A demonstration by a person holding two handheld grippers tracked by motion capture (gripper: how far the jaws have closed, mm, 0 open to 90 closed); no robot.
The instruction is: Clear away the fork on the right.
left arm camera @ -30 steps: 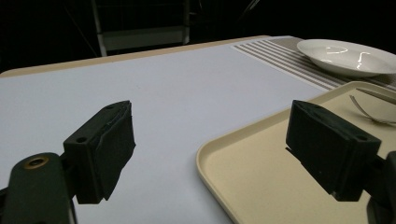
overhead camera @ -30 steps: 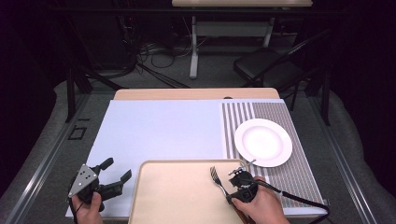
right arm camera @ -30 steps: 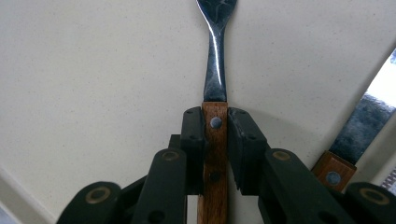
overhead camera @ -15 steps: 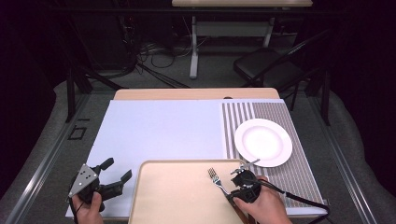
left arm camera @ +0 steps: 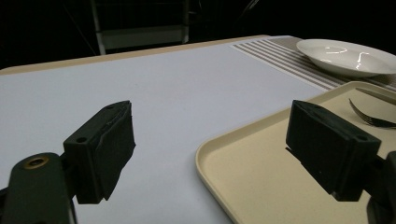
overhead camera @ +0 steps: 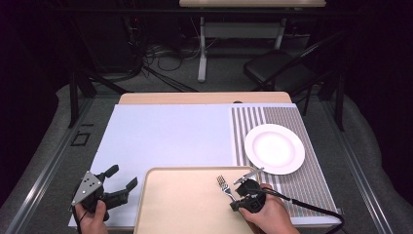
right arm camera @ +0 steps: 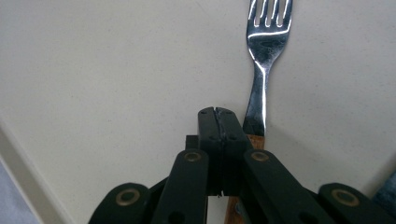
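The right gripper [right arm camera: 218, 111] had its jaws pressed together with nothing between them. The fork [right arm camera: 263, 60] lay just beside them, at their right in the frame, flat on the beige tray [overhead camera: 185, 209]. In the last second it slid slightly left there, so it seemed released. The left gripper [overhead camera: 122, 181], jaws spread, hovered at lower left.
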